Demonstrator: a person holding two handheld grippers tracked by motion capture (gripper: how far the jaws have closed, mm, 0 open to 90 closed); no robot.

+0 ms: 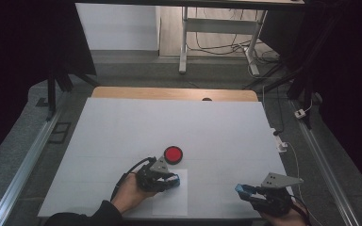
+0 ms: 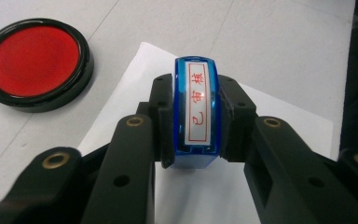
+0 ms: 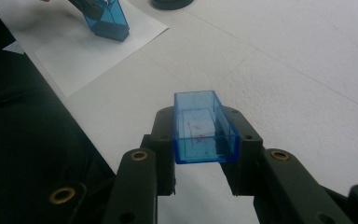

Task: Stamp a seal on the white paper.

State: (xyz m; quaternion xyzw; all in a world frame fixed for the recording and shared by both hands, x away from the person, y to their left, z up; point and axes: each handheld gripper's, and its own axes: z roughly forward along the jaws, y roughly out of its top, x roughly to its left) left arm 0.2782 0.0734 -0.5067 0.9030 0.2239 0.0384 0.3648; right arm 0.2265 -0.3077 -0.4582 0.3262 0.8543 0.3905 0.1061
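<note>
My left gripper (image 1: 169,181) is shut on a blue stamp (image 2: 197,109) whose white label carries red characters. The stamp (image 3: 106,19) leans with its lower end on a white paper sheet (image 2: 265,186) near the table's front edge. My right gripper (image 3: 205,156) is shut on the stamp's clear blue cap (image 3: 206,126), open end facing away, and holds it above the bare table at the front right (image 1: 243,190). A round red ink pad (image 1: 173,154) in a black case lies just beyond the paper (image 1: 169,200), to the upper left in the left gripper view (image 2: 35,60).
The table (image 1: 122,127) has a white cover, with a wooden strip along its far edge. A dark sleeve fills the left side of the right gripper view. Beyond the table are desk legs (image 1: 184,42) and cables on the floor.
</note>
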